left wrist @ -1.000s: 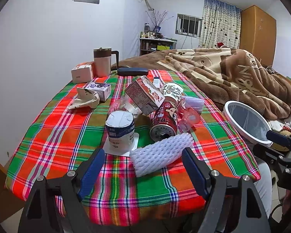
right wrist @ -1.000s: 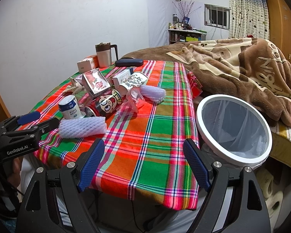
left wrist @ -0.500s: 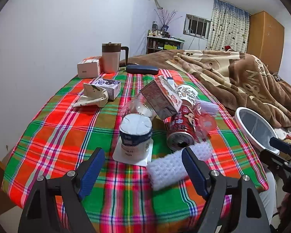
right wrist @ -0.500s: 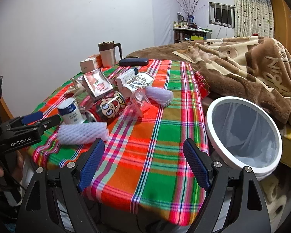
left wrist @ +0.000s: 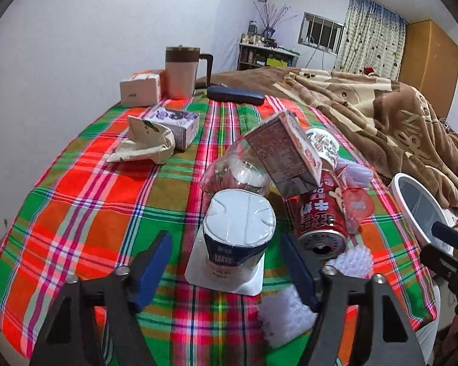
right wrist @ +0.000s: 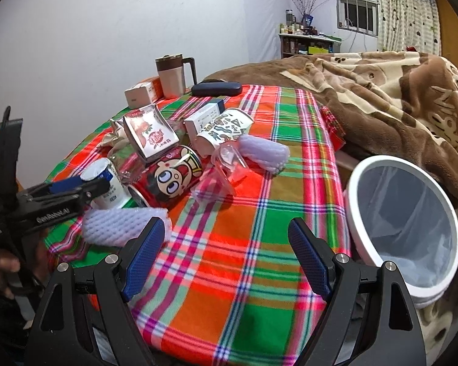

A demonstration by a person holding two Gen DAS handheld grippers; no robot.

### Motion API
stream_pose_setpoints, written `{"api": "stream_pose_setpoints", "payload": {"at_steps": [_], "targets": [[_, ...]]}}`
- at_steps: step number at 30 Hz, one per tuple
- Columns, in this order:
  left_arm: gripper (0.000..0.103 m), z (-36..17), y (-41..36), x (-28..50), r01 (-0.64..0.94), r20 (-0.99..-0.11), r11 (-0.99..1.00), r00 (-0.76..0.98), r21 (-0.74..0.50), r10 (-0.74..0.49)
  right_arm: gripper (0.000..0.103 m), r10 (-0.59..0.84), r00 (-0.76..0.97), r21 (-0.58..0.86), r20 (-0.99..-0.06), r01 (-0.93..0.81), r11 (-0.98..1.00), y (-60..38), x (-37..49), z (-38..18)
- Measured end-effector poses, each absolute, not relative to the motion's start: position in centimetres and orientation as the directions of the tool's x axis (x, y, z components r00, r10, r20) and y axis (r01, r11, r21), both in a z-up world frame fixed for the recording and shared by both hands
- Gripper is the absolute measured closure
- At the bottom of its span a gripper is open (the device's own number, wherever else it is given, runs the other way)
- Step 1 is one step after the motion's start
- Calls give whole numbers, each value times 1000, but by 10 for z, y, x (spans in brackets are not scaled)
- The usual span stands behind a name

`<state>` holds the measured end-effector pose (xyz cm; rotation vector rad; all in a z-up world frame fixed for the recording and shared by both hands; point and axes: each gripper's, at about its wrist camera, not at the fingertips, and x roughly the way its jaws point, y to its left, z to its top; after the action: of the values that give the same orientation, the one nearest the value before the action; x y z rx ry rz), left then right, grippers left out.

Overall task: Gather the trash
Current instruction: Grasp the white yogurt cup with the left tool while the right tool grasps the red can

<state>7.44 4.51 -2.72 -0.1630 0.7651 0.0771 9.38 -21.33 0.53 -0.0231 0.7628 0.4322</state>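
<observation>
Trash lies on a plaid tablecloth [left wrist: 85,201]. My left gripper [left wrist: 229,262] is open, its fingers on either side of an upturned white yogurt cup [left wrist: 239,231], not touching it. It also shows in the right wrist view [right wrist: 107,183]. Beside it lie a red can [left wrist: 319,222], a milk carton [left wrist: 285,152], a crushed clear bottle [left wrist: 229,174] and white foam netting [left wrist: 290,311]. My right gripper [right wrist: 226,253] is open and empty over the cloth's near edge. A white-rimmed bin [right wrist: 403,225] stands to the table's right.
A mug [left wrist: 181,71], a small box [left wrist: 140,88] and a dark case [left wrist: 235,94] stand at the table's far end. A crumpled paper bag [left wrist: 143,143] and purple box [left wrist: 177,122] lie left. A bed with a brown blanket [right wrist: 381,85] is behind.
My left gripper has moved forward and left, from the foam netting to straddling the yogurt cup. My right gripper has edged closer to the table.
</observation>
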Motion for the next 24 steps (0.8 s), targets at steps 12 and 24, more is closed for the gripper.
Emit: {"api": "stream_pose_setpoints", "payload": {"at_steps": [12, 24], "targets": [[56, -34, 52, 75, -107, -688, 981, 725, -160, -33, 18, 430, 568, 199, -702, -422, 884, -174, 119, 3], [56, -23, 74, 62, -133, -660, 974, 751, -182, -21, 24, 463, 480, 292, -745, -388, 874, -137, 144, -13]]}}
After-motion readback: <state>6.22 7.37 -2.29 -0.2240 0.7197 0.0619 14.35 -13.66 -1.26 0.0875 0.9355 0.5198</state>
